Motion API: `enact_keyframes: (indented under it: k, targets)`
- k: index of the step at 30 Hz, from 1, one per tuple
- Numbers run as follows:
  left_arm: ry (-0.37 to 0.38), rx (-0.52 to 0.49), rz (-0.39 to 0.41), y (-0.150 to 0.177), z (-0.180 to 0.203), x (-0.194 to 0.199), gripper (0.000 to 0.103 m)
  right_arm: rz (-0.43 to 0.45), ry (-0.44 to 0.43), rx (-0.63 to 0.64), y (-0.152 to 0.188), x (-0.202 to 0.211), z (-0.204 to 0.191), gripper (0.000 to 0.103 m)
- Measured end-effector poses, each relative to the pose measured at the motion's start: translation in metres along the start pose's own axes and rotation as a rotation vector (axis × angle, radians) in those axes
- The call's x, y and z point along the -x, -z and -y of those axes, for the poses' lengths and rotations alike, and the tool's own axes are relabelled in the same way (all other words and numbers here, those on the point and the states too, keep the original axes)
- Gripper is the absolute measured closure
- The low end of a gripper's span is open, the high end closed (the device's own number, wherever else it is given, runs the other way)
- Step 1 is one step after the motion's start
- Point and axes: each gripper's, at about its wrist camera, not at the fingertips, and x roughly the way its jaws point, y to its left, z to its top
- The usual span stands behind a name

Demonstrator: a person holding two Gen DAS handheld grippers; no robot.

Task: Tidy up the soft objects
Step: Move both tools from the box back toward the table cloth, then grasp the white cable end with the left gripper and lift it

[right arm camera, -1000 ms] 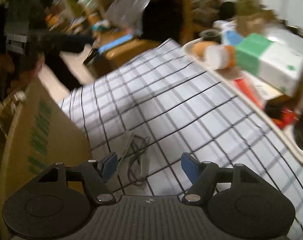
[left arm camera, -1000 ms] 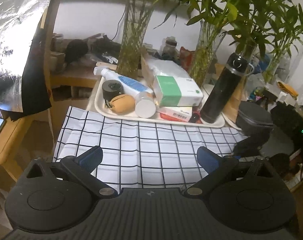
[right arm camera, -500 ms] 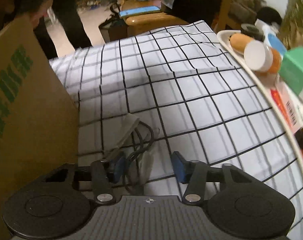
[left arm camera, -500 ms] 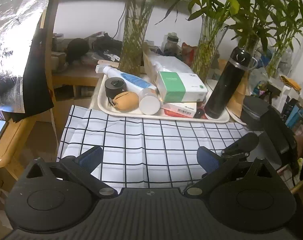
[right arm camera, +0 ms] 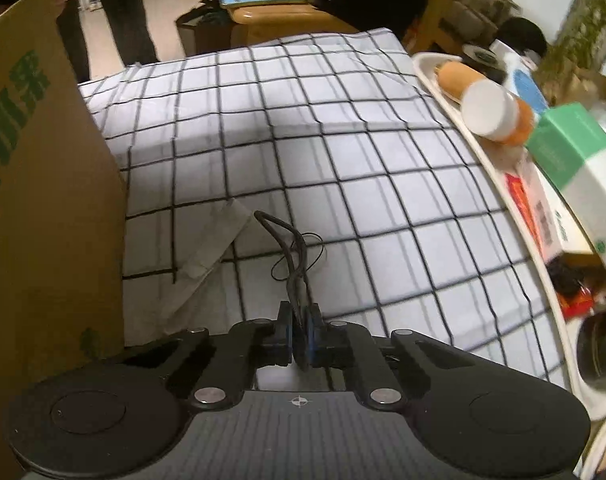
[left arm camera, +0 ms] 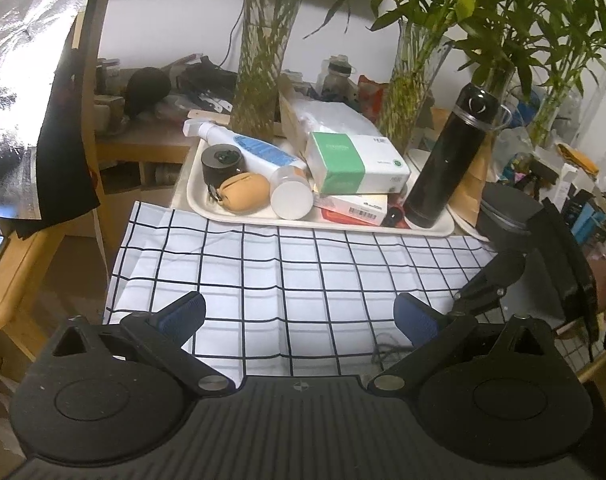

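A thin dark cord (right arm camera: 291, 248) lies in loops on the white black-checked cloth (right arm camera: 303, 120), beside a pale flat strip (right arm camera: 215, 240). My right gripper (right arm camera: 299, 316) points steeply down at it. Its jaws are closing, and the blue pads press on the near end of the cord. In the left wrist view the cord (left arm camera: 387, 344) shows as a small tangle by the right gripper (left arm camera: 491, 284). My left gripper (left arm camera: 299, 312) hovers open over the cloth (left arm camera: 283, 280) with nothing between its fingers.
A white tray (left arm camera: 199, 208) at the cloth's far edge holds a tan pouch (left arm camera: 243, 192), a green-white box (left arm camera: 355, 164), tubes and a black bottle (left arm camera: 447, 160). Glass vases with plants stand behind. A cardboard box (right arm camera: 43, 200) walls the cloth's near side.
My right gripper came down over the cord and its jaws went from wide apart to pressed together on it. The left gripper stayed where it was, open.
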Motion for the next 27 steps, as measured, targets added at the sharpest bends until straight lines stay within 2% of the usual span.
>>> enact_keyframes:
  k: [2, 10, 18, 23, 27]
  targets:
    - [0.005, 0.002, -0.002, 0.000, 0.000, 0.000, 0.001, -0.009, 0.013, -0.021, 0.003, 0.003, 0.003, 0.094]
    - [0.046, 0.013, 0.000, 0.001, 0.000, 0.001, 0.001, 0.065, 0.082, -0.142, 0.008, 0.046, 0.011, 0.094]
    - [0.099, 0.008, -0.006, 0.001, 0.003, 0.002, 0.001, 0.106, 0.154, -0.210, 0.010, 0.078, 0.005, 0.094]
    - [0.111, 0.029, -0.043, 0.000, 0.001, -0.002, 0.001, 0.135, 0.211, -0.273, 0.014, 0.104, -0.002, 0.094]
    - [0.166, 0.037, -0.090, -0.002, -0.002, -0.009, 0.001, 0.154, 0.262, -0.323, 0.020, 0.125, -0.012, 0.094]
